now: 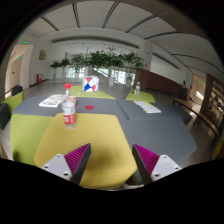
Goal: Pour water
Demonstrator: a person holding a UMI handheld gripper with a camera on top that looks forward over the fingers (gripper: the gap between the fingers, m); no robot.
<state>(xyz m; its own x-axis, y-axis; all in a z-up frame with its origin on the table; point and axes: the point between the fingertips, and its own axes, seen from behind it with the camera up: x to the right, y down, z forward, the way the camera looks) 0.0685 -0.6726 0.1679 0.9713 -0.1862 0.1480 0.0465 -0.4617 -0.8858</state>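
Claw point(110, 160) spread, nothing between fingers. Clear plastic water bottle with red label point(69, 108) upright on yellow-and-grey surface point(85, 140), beyond left finger. White paper cup point(91, 85) farther back.

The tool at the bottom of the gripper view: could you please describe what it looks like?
The tool has two dark, wedge-shaped fingers, each with a magenta pad on its inner face and a pale block at its outer base. No cables, markings or sleeves are visible.
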